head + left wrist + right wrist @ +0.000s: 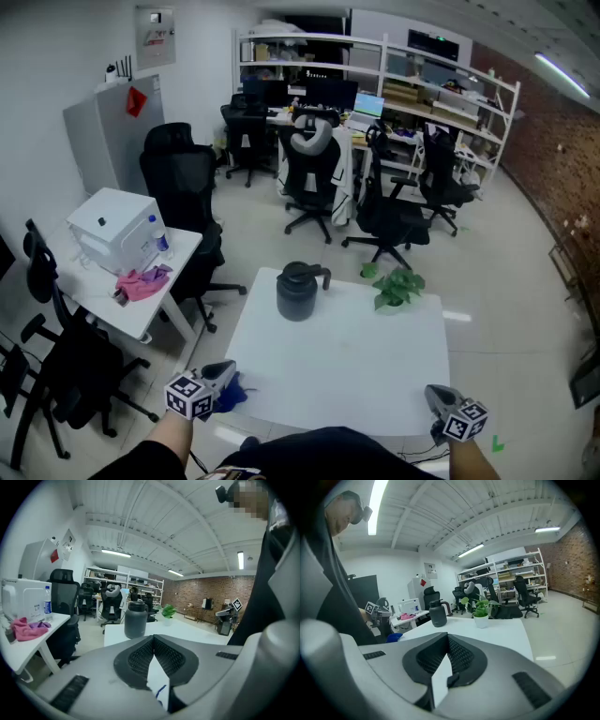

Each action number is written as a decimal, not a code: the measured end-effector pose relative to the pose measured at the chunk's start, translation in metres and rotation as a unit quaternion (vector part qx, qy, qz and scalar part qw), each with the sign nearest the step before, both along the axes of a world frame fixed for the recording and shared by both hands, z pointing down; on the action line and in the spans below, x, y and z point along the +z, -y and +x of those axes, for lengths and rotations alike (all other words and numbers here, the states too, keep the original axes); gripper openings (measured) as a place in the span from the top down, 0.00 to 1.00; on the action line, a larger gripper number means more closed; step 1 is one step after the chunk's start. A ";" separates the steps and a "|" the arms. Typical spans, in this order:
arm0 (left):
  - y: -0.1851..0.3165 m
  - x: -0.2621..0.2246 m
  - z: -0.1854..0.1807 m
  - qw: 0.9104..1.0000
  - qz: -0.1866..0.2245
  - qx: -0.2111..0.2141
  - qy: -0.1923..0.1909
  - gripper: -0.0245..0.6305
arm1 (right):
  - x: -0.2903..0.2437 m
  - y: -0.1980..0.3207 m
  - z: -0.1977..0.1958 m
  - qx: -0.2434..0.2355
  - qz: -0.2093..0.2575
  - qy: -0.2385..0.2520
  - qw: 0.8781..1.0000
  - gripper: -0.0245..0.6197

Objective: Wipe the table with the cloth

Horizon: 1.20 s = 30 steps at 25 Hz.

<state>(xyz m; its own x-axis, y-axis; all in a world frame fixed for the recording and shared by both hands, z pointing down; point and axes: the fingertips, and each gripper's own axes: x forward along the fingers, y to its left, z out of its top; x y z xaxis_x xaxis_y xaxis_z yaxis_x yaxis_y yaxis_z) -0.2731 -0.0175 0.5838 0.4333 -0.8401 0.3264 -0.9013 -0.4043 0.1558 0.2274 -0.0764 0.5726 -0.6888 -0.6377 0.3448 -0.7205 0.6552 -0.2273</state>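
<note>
1. The left gripper, at the lower left of the head view, is clenched. In its own view the jaws meet at the tips with nothing seen between them.
2. The blue cloth lies bunched just right of that gripper, at the near left corner of the table. I cannot tell whether a fold of it is pinched.
3. The right gripper, at the lower right, hangs by the table's near right corner. Its jaws are also closed on nothing.
4. On the table's far part, a dark jug stands at the upper left and a plant at the upper right.
5. A desk at the frame's left bears a white box, a bottle and a pink cloth.
6. A black chair stands between desk and table.
</note>
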 end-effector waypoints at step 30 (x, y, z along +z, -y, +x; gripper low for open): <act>-0.032 0.206 -0.028 0.787 -0.227 0.403 0.408 0.44 | 0.006 0.004 -0.019 0.006 -0.016 -0.036 0.999 0.94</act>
